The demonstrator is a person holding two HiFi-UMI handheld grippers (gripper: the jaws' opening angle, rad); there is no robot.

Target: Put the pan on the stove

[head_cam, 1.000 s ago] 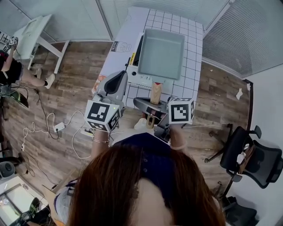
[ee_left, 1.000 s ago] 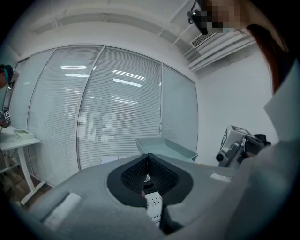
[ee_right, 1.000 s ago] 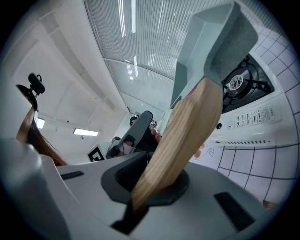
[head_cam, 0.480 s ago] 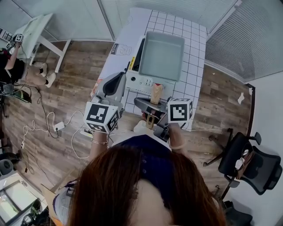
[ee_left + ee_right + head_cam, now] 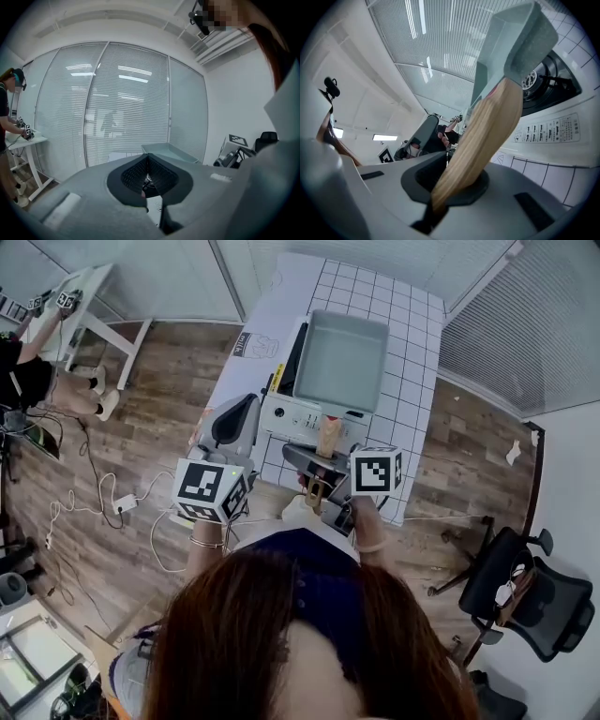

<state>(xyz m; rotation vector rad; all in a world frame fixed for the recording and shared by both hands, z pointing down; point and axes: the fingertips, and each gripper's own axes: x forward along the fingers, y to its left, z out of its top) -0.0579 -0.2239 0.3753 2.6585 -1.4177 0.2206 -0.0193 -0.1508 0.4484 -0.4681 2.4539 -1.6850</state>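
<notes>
Right gripper (image 5: 452, 183): jaws closed tight on the wooden handle (image 5: 487, 126) of the pan (image 5: 506, 42). The handle runs up and away from the jaws to the grey, square, empty pan body.

Pan position: over the white stove (image 5: 553, 126), directly above its burner (image 5: 548, 79). The pan appears tilted in the right gripper view. Contact between pan base and burner cannot be confirmed.

Left gripper (image 5: 147, 171): jaws together, nothing between them. It is held to the left of the stove and clear of the pan.

In the head view the stove (image 5: 291, 413) stands on a table (image 5: 412, 324) with a white grid-pattern cover. The pan (image 5: 342, 357) covers most of the stove top.
</notes>
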